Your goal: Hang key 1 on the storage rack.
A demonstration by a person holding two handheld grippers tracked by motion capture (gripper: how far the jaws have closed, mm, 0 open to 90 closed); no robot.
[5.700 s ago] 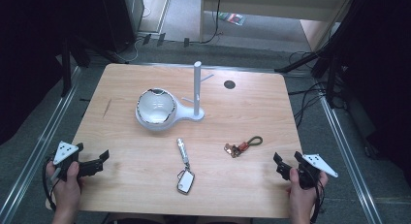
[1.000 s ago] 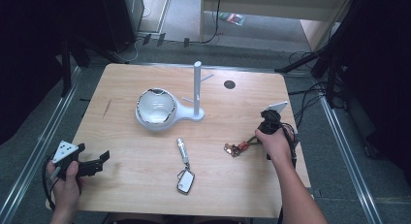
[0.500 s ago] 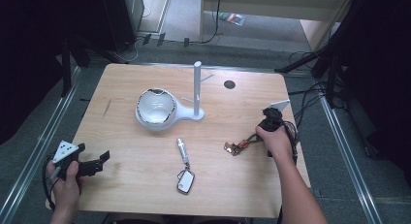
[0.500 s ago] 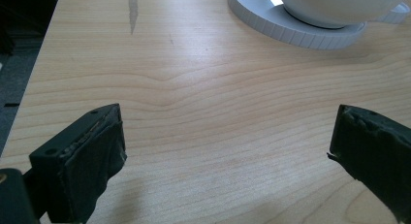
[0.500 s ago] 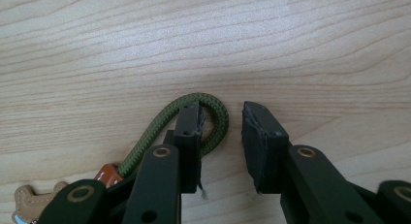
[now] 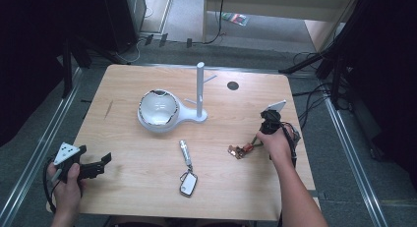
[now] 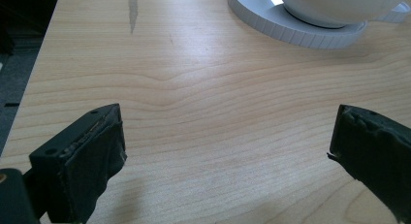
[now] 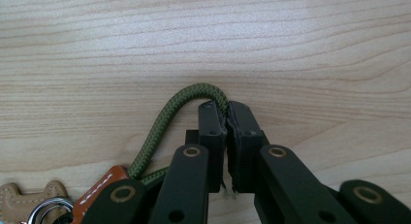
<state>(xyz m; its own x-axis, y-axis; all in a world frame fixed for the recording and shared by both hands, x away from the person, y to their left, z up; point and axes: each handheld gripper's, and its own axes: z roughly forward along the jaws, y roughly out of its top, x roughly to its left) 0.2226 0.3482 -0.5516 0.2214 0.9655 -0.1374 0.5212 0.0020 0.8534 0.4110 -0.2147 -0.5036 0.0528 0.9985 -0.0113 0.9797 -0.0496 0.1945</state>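
Right gripper (image 8: 227,118), jaws just closed, pinches the olive-green braided cord loop (image 8: 167,118) of a keyring lying on the light wooden table (image 6: 147,187), near its right edge; left gripper (image 7: 228,151) rests wide open, holding nothing.

A bowl (image 6: 158,110) is sitting on the stand (image 6: 199,97) at the middle of the surface (image 6: 147,187); a key fob (image 6: 188,182) is lying in front of it, a keychain (image 6: 240,151) to the right.
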